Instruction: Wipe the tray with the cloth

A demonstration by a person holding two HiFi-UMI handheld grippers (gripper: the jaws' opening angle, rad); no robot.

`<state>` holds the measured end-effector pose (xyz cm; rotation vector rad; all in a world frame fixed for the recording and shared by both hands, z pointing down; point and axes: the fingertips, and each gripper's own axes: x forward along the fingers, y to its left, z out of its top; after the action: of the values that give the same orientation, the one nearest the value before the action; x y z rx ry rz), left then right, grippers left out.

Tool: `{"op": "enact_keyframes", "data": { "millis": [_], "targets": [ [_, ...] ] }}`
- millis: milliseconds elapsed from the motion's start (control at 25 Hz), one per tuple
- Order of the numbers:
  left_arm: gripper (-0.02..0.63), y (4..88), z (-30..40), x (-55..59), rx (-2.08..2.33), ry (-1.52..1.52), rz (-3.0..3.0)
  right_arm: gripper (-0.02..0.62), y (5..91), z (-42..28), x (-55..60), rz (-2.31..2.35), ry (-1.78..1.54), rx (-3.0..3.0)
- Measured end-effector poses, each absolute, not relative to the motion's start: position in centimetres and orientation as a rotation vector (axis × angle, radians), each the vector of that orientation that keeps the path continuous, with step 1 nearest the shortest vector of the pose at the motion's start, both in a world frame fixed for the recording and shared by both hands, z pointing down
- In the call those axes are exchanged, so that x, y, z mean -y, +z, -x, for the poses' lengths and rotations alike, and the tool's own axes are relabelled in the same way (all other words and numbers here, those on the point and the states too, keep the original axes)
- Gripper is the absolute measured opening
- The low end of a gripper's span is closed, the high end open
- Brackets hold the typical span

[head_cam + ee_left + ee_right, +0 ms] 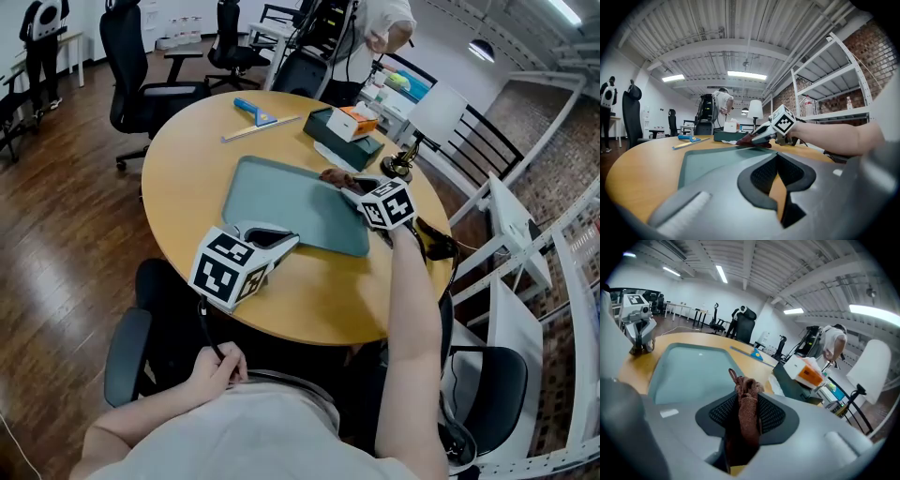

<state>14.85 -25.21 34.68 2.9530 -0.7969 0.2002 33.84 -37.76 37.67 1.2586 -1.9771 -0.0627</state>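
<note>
A grey-green tray (281, 202) lies in the middle of the round wooden table (187, 178). My right gripper (354, 190) is at the tray's far right edge, shut on a brown cloth (333, 175). In the right gripper view the bunched cloth (746, 394) pokes up between the jaws, with the tray (689, 369) beyond. My left gripper (292, 240) rests at the tray's near corner, jaws together and holding nothing. The left gripper view looks across the tray (708, 161) to the right gripper (761, 135) and its cloth (746, 138).
Beyond the tray stand a dark green box (342, 141) with an orange-and-white carton (354, 122), a blue squeegee (255, 111), a long ruler (261, 128) and a desk lamp (412, 155). Office chairs (141, 84) ring the table; white shelving (525, 262) is to the right. A person (380, 23) stands at the far side.
</note>
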Motion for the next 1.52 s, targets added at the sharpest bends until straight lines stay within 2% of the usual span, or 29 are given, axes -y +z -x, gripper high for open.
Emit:
{"op": "enact_keyframes", "data": {
  "millis": [400, 1520],
  "targets": [
    [0.014, 34.6, -15.0, 25.1, 0.795, 0.203, -2.96, 0.134, 42.3, -35.2, 40.2, -1.173, 0.047, 1.882],
    [0.014, 34.4, -14.4, 25.0, 0.795, 0.196, -2.954, 0.137, 41.6, -28.6, 26.9, -0.934, 0.06, 2.038]
  ]
}}
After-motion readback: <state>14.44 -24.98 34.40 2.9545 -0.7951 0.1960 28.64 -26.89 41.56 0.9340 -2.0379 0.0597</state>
